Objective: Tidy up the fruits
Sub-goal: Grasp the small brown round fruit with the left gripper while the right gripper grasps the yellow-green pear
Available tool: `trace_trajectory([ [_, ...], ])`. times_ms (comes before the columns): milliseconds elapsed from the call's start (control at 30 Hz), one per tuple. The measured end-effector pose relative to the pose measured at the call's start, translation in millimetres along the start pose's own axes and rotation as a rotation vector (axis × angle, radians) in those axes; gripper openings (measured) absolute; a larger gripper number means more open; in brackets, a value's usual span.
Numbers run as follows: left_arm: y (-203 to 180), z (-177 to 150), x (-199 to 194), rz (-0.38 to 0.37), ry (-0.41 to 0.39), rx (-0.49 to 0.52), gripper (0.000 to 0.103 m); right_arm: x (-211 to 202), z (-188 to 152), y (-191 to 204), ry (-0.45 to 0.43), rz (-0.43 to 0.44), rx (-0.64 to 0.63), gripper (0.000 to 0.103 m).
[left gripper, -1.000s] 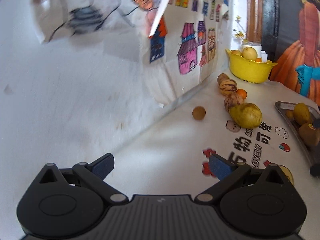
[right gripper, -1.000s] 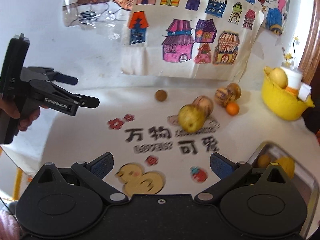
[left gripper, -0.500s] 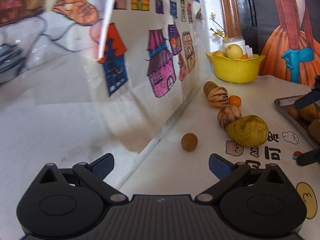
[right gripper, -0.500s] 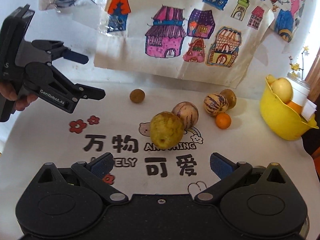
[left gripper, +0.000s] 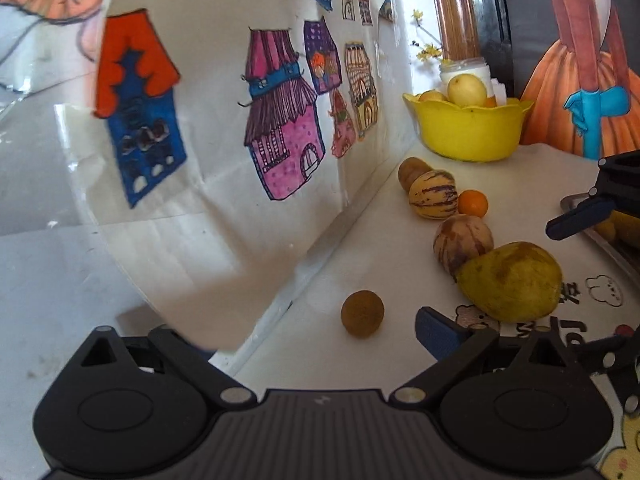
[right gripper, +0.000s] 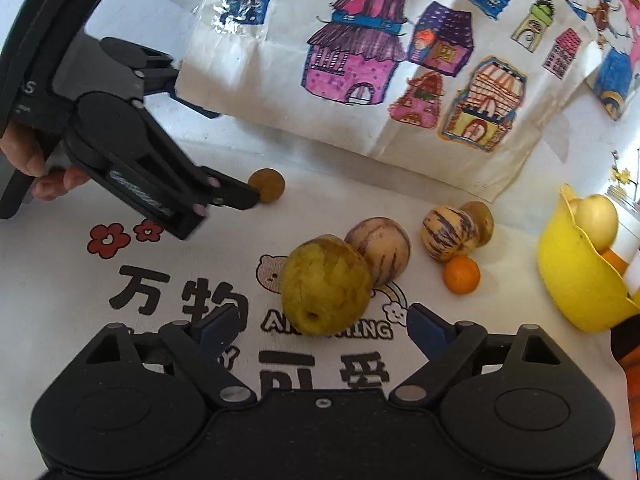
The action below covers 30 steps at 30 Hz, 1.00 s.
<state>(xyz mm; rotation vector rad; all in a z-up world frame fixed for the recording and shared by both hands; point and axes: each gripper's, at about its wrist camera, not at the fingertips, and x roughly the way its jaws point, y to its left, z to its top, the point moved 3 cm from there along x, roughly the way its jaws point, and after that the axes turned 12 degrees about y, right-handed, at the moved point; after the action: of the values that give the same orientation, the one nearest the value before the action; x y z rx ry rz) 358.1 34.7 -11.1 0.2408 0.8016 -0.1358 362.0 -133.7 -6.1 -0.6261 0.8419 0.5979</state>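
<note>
Left tongs (right gripper: 224,152) advanced to brown ball (right gripper: 267,185); tray (left gripper: 600,232) left-view only.

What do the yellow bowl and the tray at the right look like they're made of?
Yellow bowl: probably plastic, given its uniform bright colour, soft sheen and scalloped moulded rim. Tray: seems to be metal, with a grey reflective rim, but only its edge shows, so that is uncertain.

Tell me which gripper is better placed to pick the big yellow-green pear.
Right. The right gripper is open, with the big yellow-green pear directly ahead between its fingers. The left gripper is open too, but faces the small brown round fruit near the wall.
</note>
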Motion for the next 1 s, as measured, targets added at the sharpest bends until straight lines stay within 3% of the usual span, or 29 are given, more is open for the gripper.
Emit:
trace_trajectory([
  [367,-1.3,11.7,16.6,-0.053,0.008,-0.018,0.089,10.6,10.1,0.4,-0.042,-0.006,-0.020,0.084],
  [733,2.7,13.6,27.3,-0.078,0.058,-0.053,0.066,17.6,11.6,-2.3,-0.056,0.012,0.010,0.067],
  [800,2.2,13.7,27.7,-0.080,0.061,-0.051,0.063,17.8,11.8,-2.5,-0.056,0.016,0.018,0.060],
  [1000,-2.8,13.9,27.5,-0.092,0.065,-0.024,0.048,19.5,13.5,-3.3,-0.052,0.020,0.036,0.057],
])
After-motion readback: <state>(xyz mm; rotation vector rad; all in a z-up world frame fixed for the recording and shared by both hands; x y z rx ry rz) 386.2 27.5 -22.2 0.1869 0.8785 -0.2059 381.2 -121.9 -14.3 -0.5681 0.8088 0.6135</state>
